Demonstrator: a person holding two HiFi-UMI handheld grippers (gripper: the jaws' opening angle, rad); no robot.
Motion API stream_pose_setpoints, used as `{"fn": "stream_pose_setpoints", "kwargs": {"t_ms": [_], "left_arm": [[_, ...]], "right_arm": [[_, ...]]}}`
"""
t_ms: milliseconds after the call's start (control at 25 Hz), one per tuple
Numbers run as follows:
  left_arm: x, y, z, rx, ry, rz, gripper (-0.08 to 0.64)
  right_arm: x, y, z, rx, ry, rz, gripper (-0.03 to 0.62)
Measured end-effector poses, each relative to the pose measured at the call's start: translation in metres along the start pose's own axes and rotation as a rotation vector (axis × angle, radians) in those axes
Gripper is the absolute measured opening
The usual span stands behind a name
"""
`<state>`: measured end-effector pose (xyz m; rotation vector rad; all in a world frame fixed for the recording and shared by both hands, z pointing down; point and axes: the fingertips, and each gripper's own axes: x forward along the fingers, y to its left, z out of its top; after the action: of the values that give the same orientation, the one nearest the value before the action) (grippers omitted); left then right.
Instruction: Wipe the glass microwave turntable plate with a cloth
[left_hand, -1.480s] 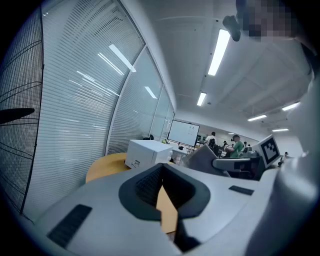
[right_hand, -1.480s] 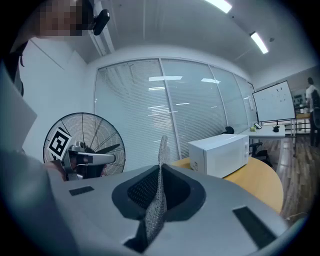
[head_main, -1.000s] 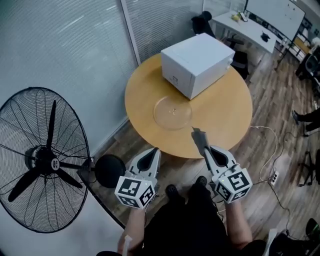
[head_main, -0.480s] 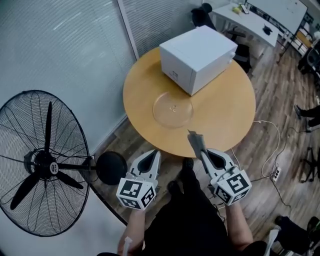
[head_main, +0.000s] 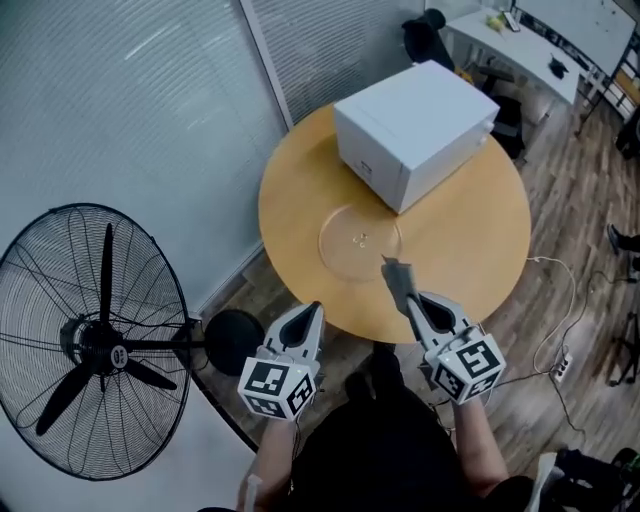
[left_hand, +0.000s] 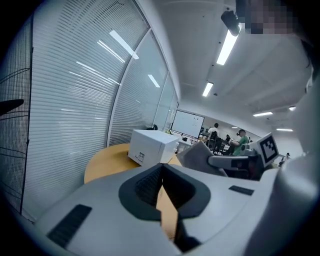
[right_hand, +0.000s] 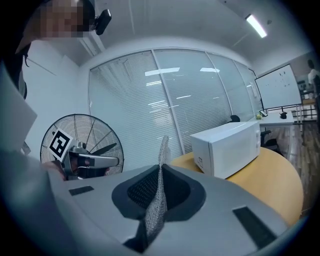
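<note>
The clear glass turntable plate (head_main: 360, 241) lies flat on the round wooden table (head_main: 470, 240), just in front of the white microwave (head_main: 415, 133). My right gripper (head_main: 407, 296) is shut on a grey cloth (head_main: 398, 279) whose free end sticks up over the table's near edge, short of the plate. The cloth (right_hand: 159, 195) runs pinched between the jaws in the right gripper view (right_hand: 160, 172). My left gripper (head_main: 311, 314) hangs off the table's near left edge, shut with nothing in it; its jaws (left_hand: 162, 172) meet.
A big black standing fan (head_main: 95, 340) with a round base (head_main: 232, 340) is on the floor at the left, close to my left gripper. Glass walls with blinds (head_main: 150, 110) run behind the table. A white cable (head_main: 560, 300) and power strip lie on the floor at the right.
The table, plate and microwave have shifted slightly right and down in the head view as I came nearer. The cloth's tip now reaches over the table's edge.
</note>
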<state>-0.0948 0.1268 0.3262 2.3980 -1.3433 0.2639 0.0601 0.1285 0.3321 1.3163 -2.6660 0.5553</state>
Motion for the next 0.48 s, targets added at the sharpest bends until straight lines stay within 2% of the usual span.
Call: {"fn": "stream_pose_setpoints", "kwargs": {"t_ms": [280,480], "left_arm": [[0.043,0.015,0.022,-0.034,-0.006,0.048,-0.005],[0.069,0.021,0.024,-0.075,-0.012,0.109,-0.005]], "right_arm": [[0.035,-0.039,0.021,-0.002,-0.003,0.057,0.021],[0.055,-0.060,0.019,0.008,0.028,0.113,0.021]]}}
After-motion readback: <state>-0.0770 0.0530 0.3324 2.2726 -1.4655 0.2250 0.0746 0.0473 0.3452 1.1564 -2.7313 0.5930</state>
